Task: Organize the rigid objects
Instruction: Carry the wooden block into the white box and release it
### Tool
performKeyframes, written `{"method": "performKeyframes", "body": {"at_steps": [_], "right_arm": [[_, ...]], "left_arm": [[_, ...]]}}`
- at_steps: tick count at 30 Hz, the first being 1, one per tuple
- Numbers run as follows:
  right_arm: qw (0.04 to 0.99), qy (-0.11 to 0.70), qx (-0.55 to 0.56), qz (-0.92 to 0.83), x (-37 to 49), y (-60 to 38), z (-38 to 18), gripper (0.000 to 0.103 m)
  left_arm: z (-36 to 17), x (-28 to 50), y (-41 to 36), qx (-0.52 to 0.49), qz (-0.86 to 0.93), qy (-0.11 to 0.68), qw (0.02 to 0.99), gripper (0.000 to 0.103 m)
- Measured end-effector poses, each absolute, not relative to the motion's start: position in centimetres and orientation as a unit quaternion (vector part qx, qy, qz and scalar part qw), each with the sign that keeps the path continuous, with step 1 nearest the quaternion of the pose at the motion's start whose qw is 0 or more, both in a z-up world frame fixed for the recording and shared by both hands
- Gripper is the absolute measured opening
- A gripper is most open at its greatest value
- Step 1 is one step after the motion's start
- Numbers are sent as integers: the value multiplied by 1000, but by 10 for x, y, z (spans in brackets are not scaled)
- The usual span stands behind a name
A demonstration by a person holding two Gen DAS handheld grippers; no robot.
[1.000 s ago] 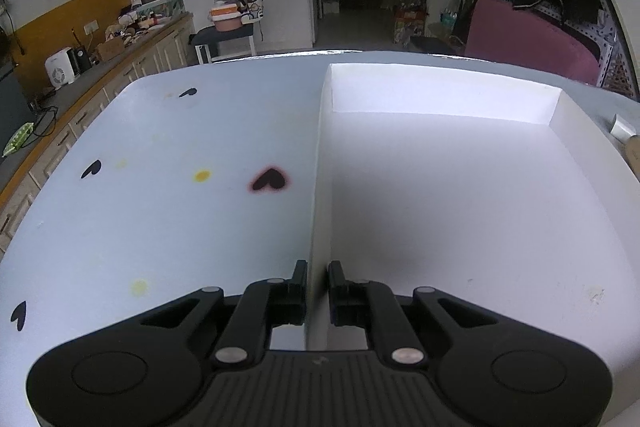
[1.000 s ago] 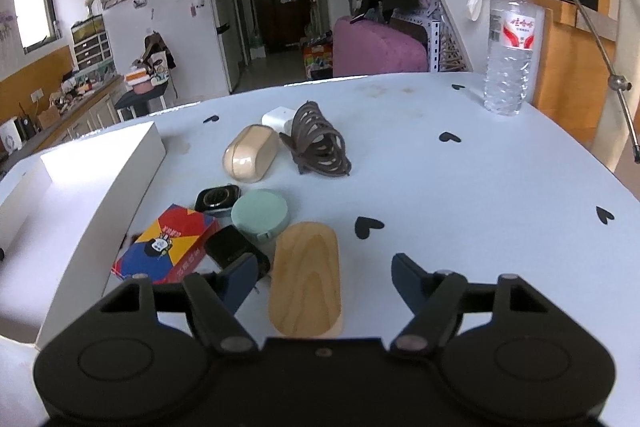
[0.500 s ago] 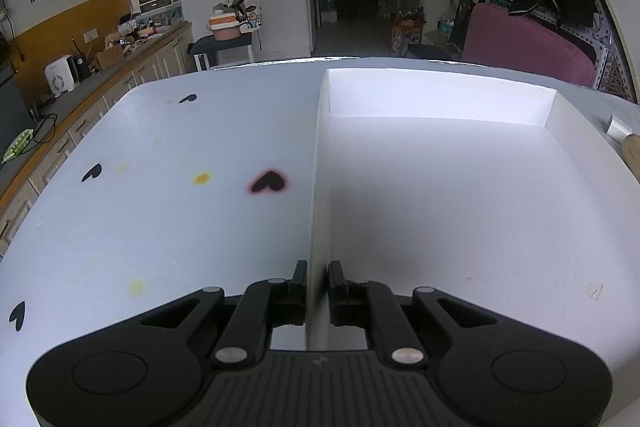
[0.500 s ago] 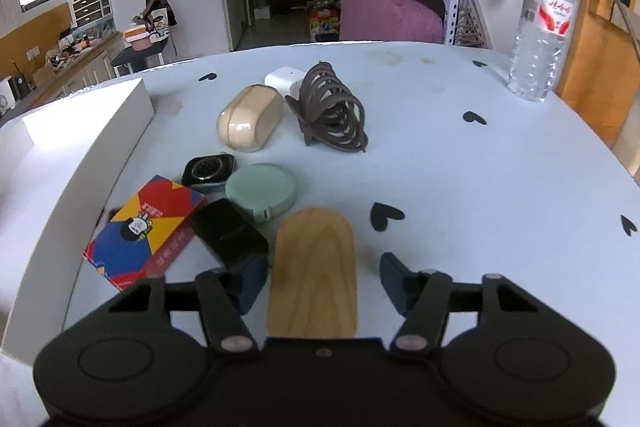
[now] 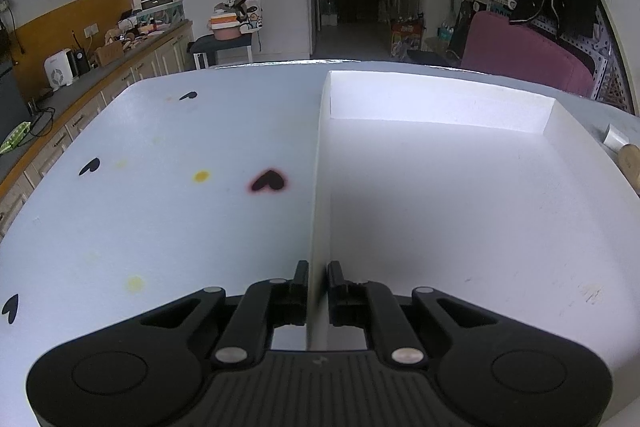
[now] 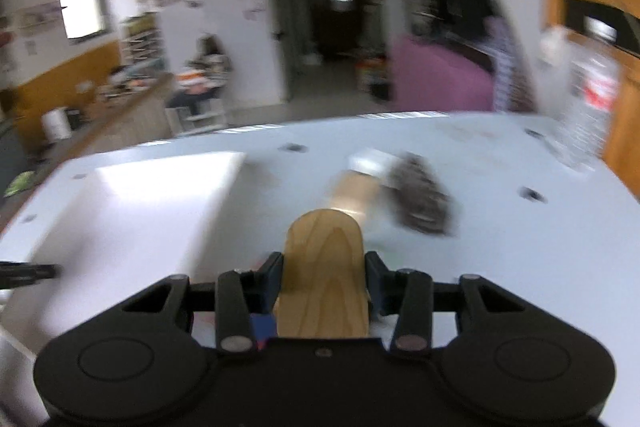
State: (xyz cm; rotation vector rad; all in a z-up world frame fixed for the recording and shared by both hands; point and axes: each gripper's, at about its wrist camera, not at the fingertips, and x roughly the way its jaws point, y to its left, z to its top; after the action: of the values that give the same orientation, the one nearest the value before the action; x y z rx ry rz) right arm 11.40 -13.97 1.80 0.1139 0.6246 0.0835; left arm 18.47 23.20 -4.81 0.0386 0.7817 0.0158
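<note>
Your left gripper [image 5: 318, 291] pinches white box [image 5: 440, 187] side wall; let go and box may slide. Your right gripper [image 6: 325, 279], jaws just closing, clamps wooden piece [image 6: 324, 267] above table [image 6: 500, 227]; blurred view, grip near one end, piece could twist loose before box.

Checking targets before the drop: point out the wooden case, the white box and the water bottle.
wooden case [image 6: 324, 267]: right wrist view, top face.
white box [image 5: 440, 103]: left wrist view, far wall.
water bottle [image 6: 588, 115]: right wrist view, blurred body.
</note>
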Motion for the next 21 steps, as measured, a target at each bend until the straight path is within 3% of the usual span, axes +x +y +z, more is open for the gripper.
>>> {"method": "performKeyframes", "body": {"at_steps": [10, 21], "right_arm": [[920, 339, 51, 191, 149, -6, 20, 45], [893, 397, 73, 201, 188, 68, -3, 45]], "left_arm": [[-48, 185, 233, 17, 6, 381, 924, 8], [-49, 186, 233, 13, 4, 381, 924, 8]]}}
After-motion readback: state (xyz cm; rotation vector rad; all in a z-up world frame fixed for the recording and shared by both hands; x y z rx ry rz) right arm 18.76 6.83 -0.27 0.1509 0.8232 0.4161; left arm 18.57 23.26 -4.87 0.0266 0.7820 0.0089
